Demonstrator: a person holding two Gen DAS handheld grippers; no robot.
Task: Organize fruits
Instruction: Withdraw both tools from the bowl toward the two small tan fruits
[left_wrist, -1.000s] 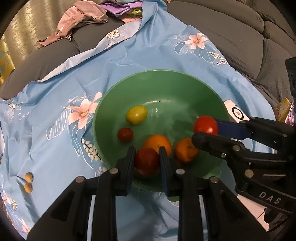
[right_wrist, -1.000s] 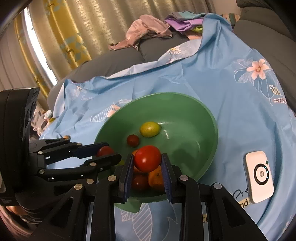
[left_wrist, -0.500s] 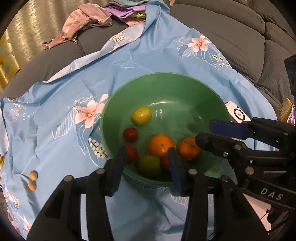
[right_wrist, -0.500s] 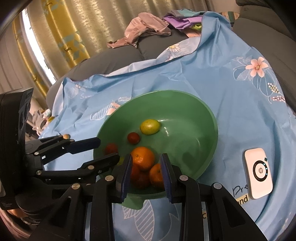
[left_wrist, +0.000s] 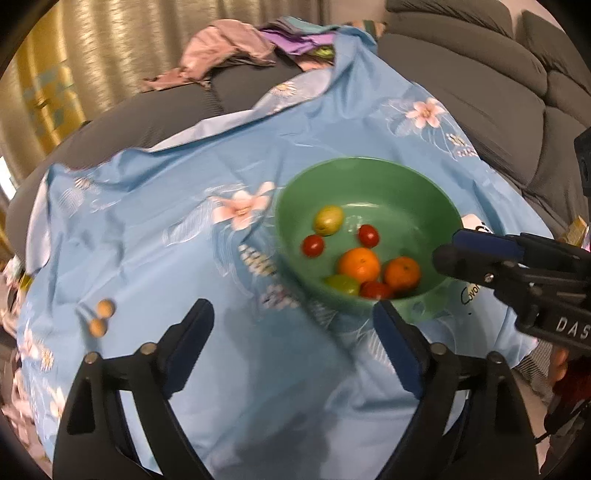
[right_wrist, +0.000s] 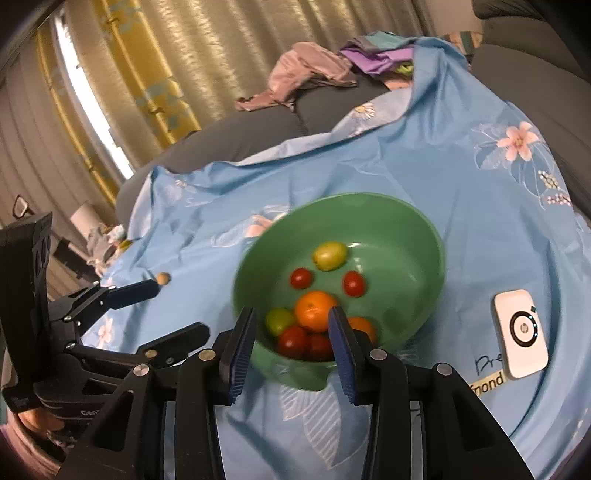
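A green bowl (left_wrist: 406, 181) sits on a blue flowered cloth (left_wrist: 184, 258). It holds two oranges (left_wrist: 360, 264), several red tomatoes (left_wrist: 313, 245), a yellow-green fruit (left_wrist: 328, 220) and a green fruit (left_wrist: 343, 284). The bowl also shows in the right wrist view (right_wrist: 406, 229). My left gripper (left_wrist: 291, 332) is open and empty, above the cloth left of the bowl. My right gripper (right_wrist: 291, 332) is open and empty at the bowl's near rim. Two small tan fruits (left_wrist: 101, 317) lie on the cloth at the left.
A white device (right_wrist: 521, 332) lies on the cloth right of the bowl. Crumpled clothes (left_wrist: 229, 48) lie on the grey sofa (left_wrist: 498, 74) at the back. Curtains (right_wrist: 129, 74) hang behind.
Both grippers let their red tomatoes go into the bowl and opened. The left gripper has drawn back and to the left of the bowl; the right has pulled back slightly.
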